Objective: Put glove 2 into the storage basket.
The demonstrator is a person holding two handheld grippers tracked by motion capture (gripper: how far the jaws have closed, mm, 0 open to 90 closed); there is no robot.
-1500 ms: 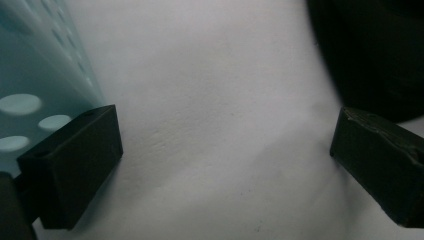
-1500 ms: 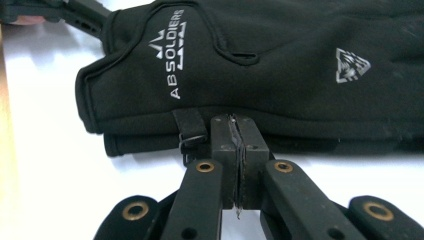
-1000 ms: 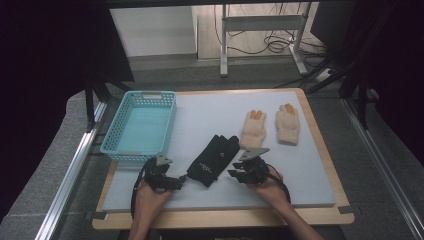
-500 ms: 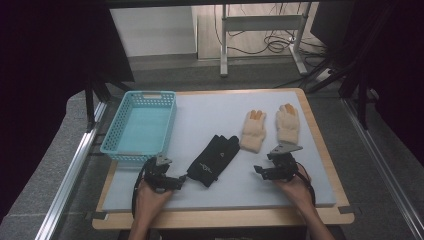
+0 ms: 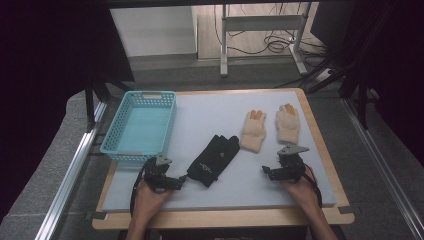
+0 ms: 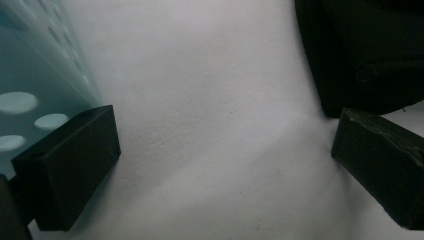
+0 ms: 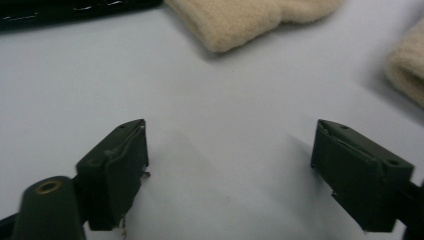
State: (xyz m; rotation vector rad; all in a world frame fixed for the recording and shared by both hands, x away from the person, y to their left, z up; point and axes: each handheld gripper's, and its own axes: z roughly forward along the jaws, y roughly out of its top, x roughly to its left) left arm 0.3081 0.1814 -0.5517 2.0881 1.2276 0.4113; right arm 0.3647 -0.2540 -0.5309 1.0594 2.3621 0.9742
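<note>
A black glove [image 5: 215, 159] lies flat in the middle of the white mat [image 5: 210, 112]. Two cream gloves [image 5: 253, 131] [image 5: 288, 123] with orange fingertips lie side by side to its right. My left gripper [image 5: 181, 180] rests by the black glove's cuff, open over bare mat [image 6: 225, 135], with the black glove [image 6: 365, 55] just beyond its right jaw. My right gripper [image 5: 266, 173] sits below the cream gloves. Its jaws have just been opening and stand open [image 7: 230, 145] with nothing between them. Ahead of them lie a cream cuff [image 7: 250, 17] and the black glove [image 7: 75, 10].
A light blue plastic basket [image 5: 140, 125] stands at the mat's left edge, close to my left gripper, its wall [image 6: 30, 85] beside the left jaw. The wooden table rim [image 5: 320, 145] runs around the mat. Bare mat lies between the two grippers.
My right gripper has left the black glove and moved right to below the cream gloves, and its jaws have opened. The left gripper has stayed put.
</note>
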